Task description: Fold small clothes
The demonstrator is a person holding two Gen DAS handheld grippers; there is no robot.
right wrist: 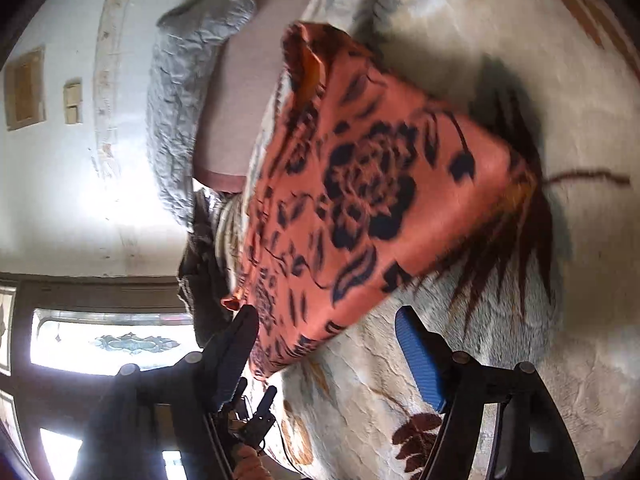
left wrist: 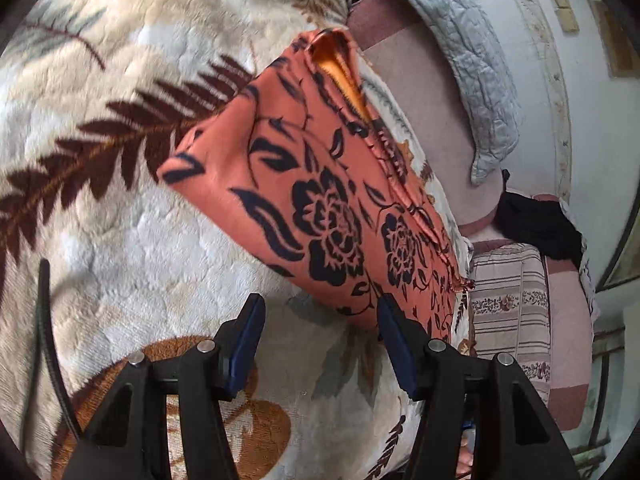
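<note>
An orange cloth with a black flower print (left wrist: 304,184) lies folded into a rough rectangle on a cream fleece blanket (left wrist: 120,220). My left gripper (left wrist: 320,312) is open and empty, its blue-padded fingers just short of the cloth's near edge. In the right wrist view the same cloth (right wrist: 372,196) lies ahead, blurred. My right gripper (right wrist: 326,330) is open, its jaws on either side of the cloth's near corner; contact cannot be told.
The blanket (right wrist: 500,320) with brown fern leaves covers the bed. A grey quilted cover (left wrist: 472,80) and a pink surface (left wrist: 420,92) lie beyond the cloth. A striped cushion (left wrist: 508,304) and dark clothing (left wrist: 536,224) sit at the right. A window (right wrist: 108,340) is at the lower left.
</note>
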